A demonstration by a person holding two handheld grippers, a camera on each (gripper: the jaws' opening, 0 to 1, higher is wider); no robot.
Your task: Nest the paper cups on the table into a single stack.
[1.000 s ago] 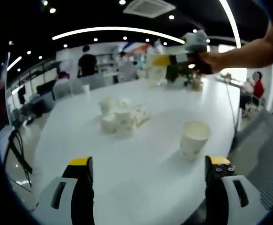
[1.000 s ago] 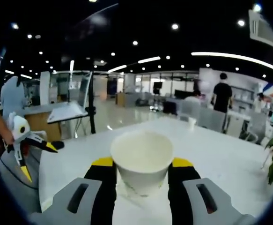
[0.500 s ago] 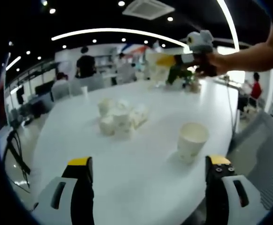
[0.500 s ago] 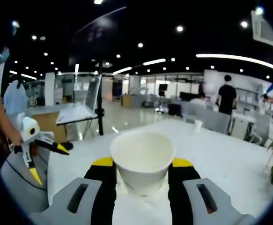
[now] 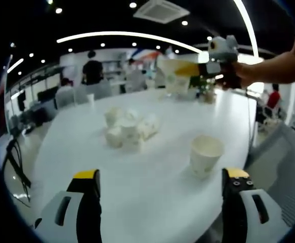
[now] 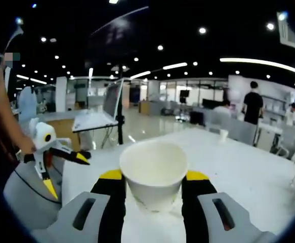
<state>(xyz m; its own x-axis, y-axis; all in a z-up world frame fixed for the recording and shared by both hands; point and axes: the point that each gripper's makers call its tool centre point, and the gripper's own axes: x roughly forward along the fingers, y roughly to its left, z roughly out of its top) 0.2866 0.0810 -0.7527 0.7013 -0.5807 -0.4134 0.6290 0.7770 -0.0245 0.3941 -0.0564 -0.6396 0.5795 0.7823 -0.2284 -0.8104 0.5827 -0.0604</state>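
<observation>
The right gripper (image 6: 153, 188) holds a paper cup (image 6: 153, 173) at lower centre; the left gripper (image 5: 160, 182), jaws wide and empty, faces the standing cup (image 5: 205, 156) at right and the heap (image 5: 128, 130) at centre; a tilted descent could topple that cup.

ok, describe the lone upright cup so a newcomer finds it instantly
On the white table, look near the right edge, ahead of the open left gripper. The lone cup stands upright by itself, apart from the jumbled cup cluster further back toward the left.
</observation>
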